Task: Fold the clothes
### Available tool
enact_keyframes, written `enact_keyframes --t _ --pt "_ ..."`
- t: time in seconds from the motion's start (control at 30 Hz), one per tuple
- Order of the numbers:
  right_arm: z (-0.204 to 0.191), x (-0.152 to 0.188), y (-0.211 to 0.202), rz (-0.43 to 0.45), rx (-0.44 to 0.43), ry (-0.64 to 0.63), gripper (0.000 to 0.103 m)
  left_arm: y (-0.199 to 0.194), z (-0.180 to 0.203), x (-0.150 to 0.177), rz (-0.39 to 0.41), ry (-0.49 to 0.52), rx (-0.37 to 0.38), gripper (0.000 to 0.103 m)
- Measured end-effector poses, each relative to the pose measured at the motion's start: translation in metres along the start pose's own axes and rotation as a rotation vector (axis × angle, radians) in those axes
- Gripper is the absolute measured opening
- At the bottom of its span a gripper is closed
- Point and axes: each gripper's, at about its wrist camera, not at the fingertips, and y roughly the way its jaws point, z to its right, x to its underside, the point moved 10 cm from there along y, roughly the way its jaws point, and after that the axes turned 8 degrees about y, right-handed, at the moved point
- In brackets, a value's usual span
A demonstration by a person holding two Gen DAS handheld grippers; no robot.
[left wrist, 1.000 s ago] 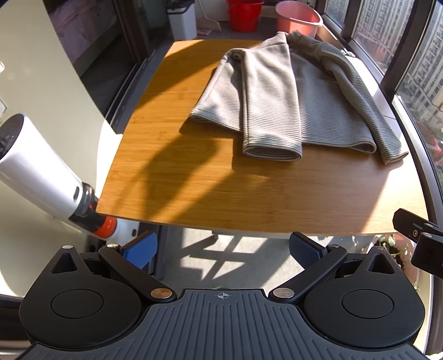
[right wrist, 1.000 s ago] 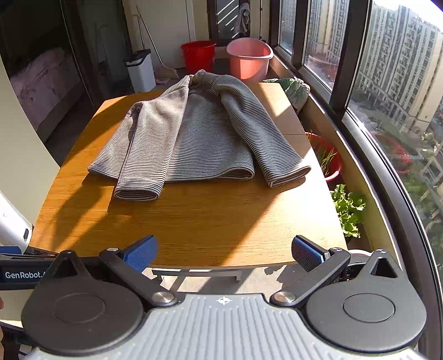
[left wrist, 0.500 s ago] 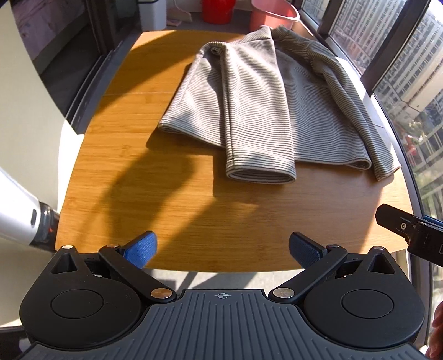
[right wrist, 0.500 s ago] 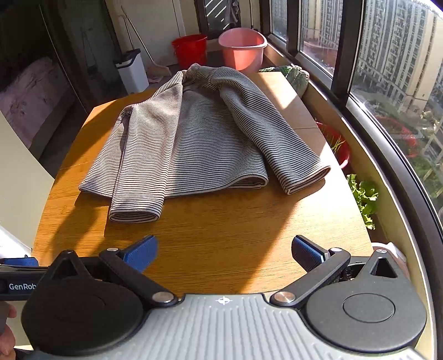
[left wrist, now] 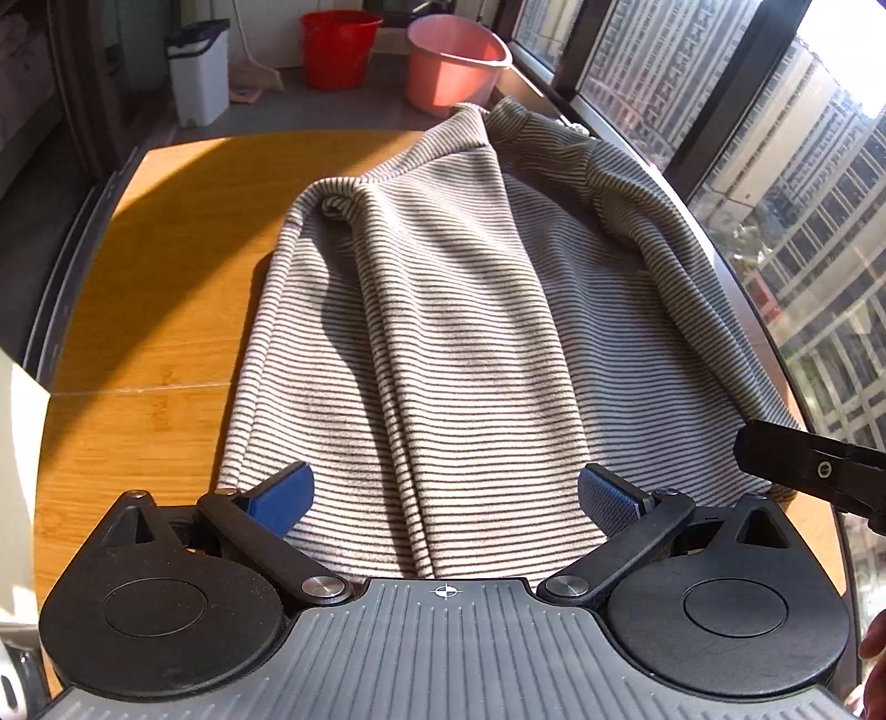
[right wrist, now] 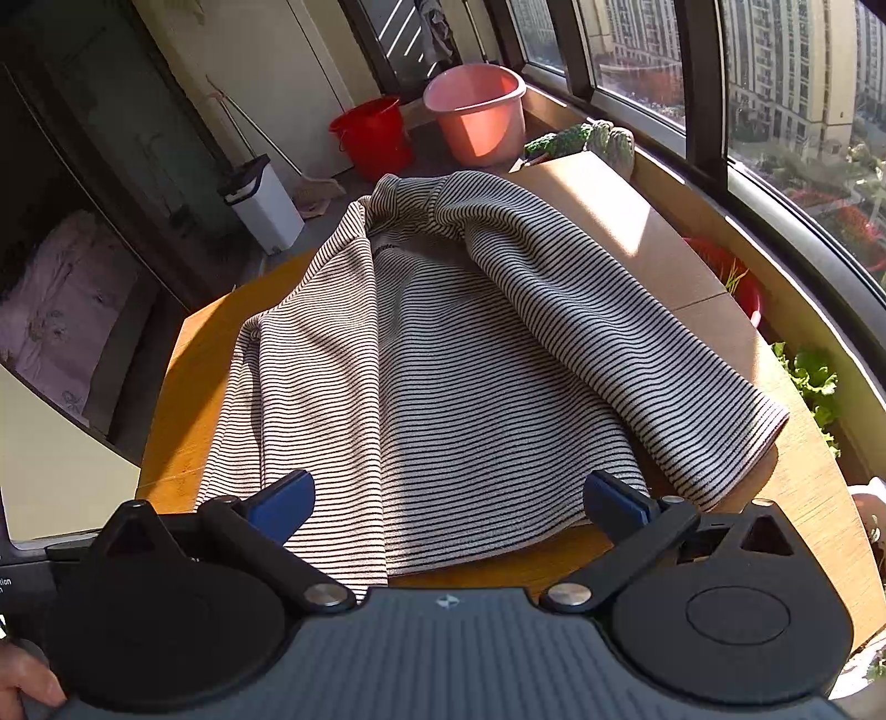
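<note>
A grey striped sweater [left wrist: 459, 310] lies flat on the wooden table [left wrist: 149, 266], both sleeves folded onto its body; it also shows in the right wrist view [right wrist: 470, 360]. My left gripper [left wrist: 446, 498] is open, its blue fingers straddling the folded left sleeve near the cuff, just above the cloth. My right gripper [right wrist: 448, 501] is open over the sweater's bottom hem, with the right sleeve cuff [right wrist: 742, 437] to its right. Part of the right gripper [left wrist: 814, 471] shows at the right edge of the left wrist view.
A pink basin [left wrist: 454, 66], a red bucket [left wrist: 338, 47] and a white bin [left wrist: 199, 72] stand on the floor beyond the table. Windows run along the right side. Potted plants [right wrist: 814, 382] sit below the table's right edge.
Both grippers have moved forward and down from beyond the table's near edge to just over the sweater's near end. Both stay open.
</note>
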Motion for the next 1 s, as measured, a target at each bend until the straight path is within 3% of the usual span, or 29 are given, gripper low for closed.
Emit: enact_keyframes --t 0.1,0.23,0.33,0.5,0.83,1.0 --pt "-0.003 -0.018 0.037 -0.014 -0.041 -0.030 0.103 0.030 -0.005 -0.002 -0.054 0.013 0.002 0.103" --pt "0.006 -0.025 0.086 -0.093 -0.052 -0.005 0.103 0.037 -0.004 0.004 -0.063 0.041 -0.071 0.103" --pt "0.013 -0.025 0.093 -0.101 -0.070 0.031 0.103 0.042 -0.003 0.009 -0.069 0.059 -0.124 0.103" --pt "0.006 -0.009 0.092 -0.222 -0.080 -0.158 0.103 0.037 -0.004 0.019 -0.091 -0.042 -0.168 0.103" --pt "0.041 0.027 0.048 -0.319 -0.171 -0.077 0.103 0.013 0.020 0.063 -0.189 -0.096 -0.177 0.103" --pt "0.035 0.044 0.039 -0.301 -0.171 -0.183 0.103 0.010 0.014 0.063 -0.201 -0.109 -0.164 0.103"
